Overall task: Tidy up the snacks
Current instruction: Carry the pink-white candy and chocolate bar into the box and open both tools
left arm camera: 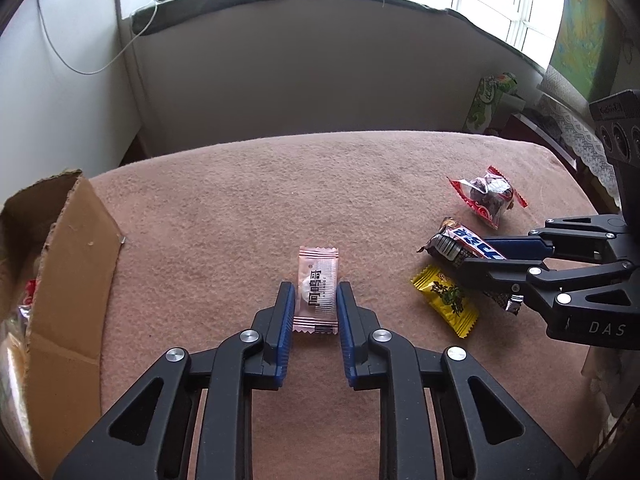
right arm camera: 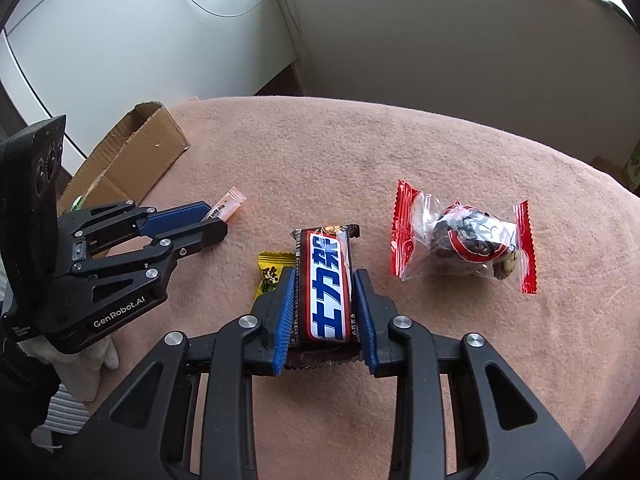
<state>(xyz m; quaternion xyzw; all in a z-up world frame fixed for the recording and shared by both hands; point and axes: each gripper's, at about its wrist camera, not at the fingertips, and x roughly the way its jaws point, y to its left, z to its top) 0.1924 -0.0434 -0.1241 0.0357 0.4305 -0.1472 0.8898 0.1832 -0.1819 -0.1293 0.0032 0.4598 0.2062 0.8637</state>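
Observation:
A pale pink candy packet (left arm camera: 318,276) lies on the pinkish-brown cloth (left arm camera: 280,184), and my left gripper (left arm camera: 316,288) is shut on its long sides with the blue pads touching it. In the right wrist view the same packet (right arm camera: 232,202) pokes out past the left gripper (right arm camera: 214,216). My right gripper (right arm camera: 324,276) is shut on a brown chocolate bar (right arm camera: 326,280) with a blue and white label; the bar (left arm camera: 456,242) rests on the cloth. A yellow candy (right arm camera: 268,270) lies just left of that bar. A clear packet with red ends (right arm camera: 464,236) sits to the right, apart from both grippers.
An open cardboard box (left arm camera: 68,264) stands at the cloth's left edge with wrapped items inside. A green tissue box (left arm camera: 492,96) sits beyond the far right corner. White walls and a window sill with plants rise behind the far edge.

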